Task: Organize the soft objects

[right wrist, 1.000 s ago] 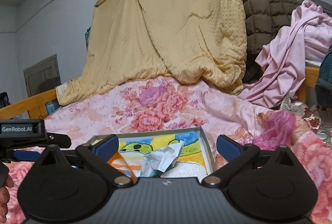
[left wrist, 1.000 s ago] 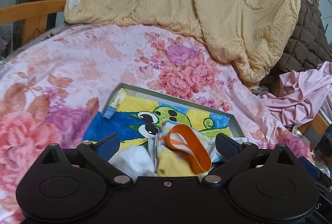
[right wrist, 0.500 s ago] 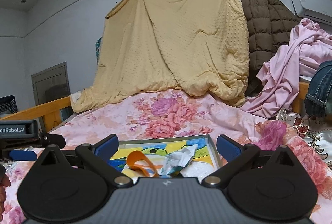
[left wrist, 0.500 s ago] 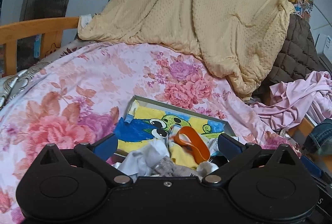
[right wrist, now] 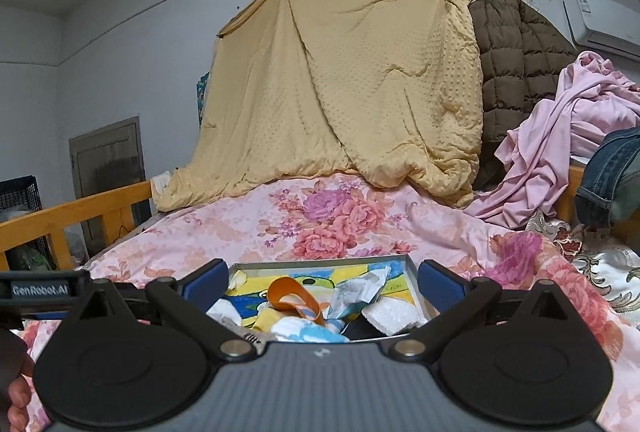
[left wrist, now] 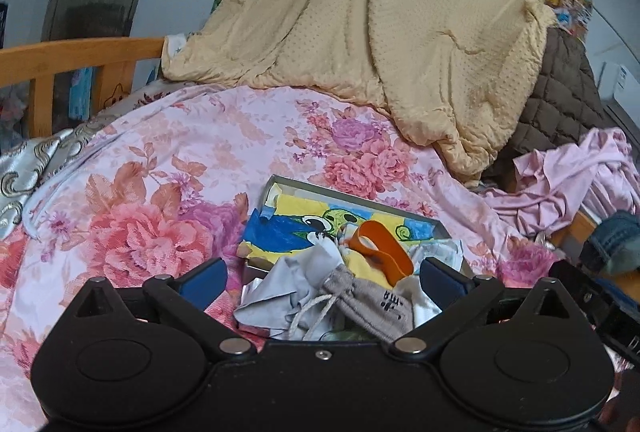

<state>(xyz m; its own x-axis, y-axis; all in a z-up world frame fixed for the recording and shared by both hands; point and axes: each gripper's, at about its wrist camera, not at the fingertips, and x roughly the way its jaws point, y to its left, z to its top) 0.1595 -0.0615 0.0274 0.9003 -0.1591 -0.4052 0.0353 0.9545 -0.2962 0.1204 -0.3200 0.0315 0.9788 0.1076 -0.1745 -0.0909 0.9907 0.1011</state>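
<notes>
A shallow grey tray [left wrist: 352,194] with a cartoon-printed bottom lies on the floral bedspread and holds a heap of small soft items. Among them are a grey sock [left wrist: 372,302], a pale grey cloth [left wrist: 288,296], an orange band [left wrist: 380,248] and a yellow piece. My left gripper [left wrist: 322,278] is open above the tray's near end, nothing between its fingers. In the right wrist view the same tray [right wrist: 412,268] shows the orange band [right wrist: 294,296], a crumpled light-blue cloth [right wrist: 356,292] and a white pad [right wrist: 394,314]. My right gripper [right wrist: 322,278] is open over it, holding nothing.
A yellow blanket [right wrist: 352,80] hangs at the back of the bed, beside a brown quilted coat [right wrist: 516,52]. Pink cloth [right wrist: 560,136] and jeans [right wrist: 612,172] pile at the right. A wooden rail [left wrist: 80,52] runs along the left. The floral bedspread [left wrist: 160,200] surrounds the tray.
Both grippers have pulled back and risen from the tray, which now looks smaller and lower in both views. The grey sock and pale cloth have come into the left view. Both stay open.
</notes>
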